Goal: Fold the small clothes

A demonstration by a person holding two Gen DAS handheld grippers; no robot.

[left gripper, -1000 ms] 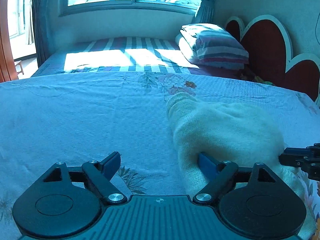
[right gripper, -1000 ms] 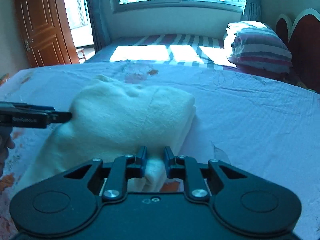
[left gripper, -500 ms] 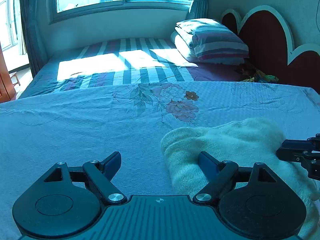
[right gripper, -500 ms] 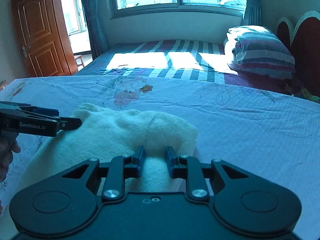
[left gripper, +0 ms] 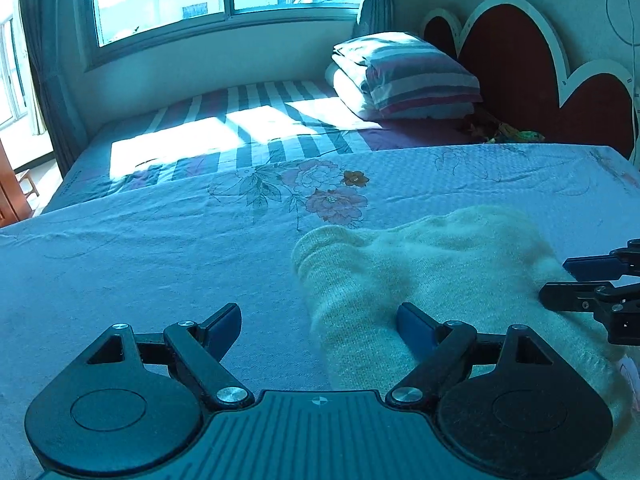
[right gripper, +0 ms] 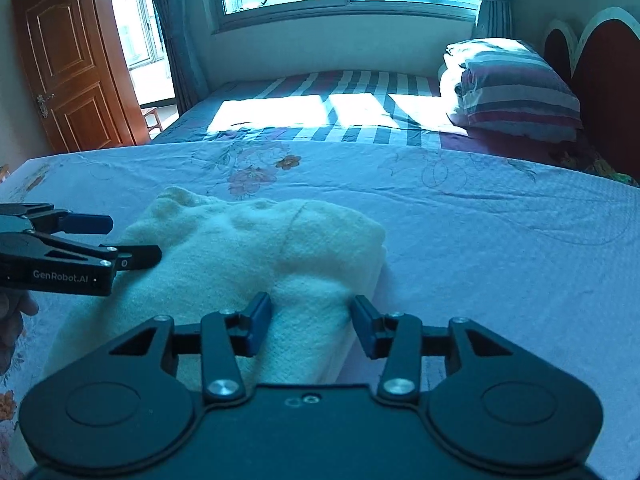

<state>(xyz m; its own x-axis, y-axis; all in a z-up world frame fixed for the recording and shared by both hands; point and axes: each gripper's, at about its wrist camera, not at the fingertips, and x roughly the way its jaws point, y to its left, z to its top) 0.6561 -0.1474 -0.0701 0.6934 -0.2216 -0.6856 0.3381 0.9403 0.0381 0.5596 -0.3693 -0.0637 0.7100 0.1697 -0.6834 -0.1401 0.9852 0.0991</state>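
Cream fuzzy knit garment (right gripper: 256,248) lies folded on blue floral bedsheet (right gripper: 480,232). Your right gripper (right gripper: 310,318): fingers just opening, straddling fold, no grip. Left gripper (left gripper: 320,326) wide, empty. Soft, light, floppy: pinch doubled edge.

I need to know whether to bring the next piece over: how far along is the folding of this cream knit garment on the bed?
Done: the cream garment lies doubled over on the floral bedsheet. In hand: nothing; the right gripper has just been opening around the near fold, and the left gripper stands wide. Left: perhaps tidying.
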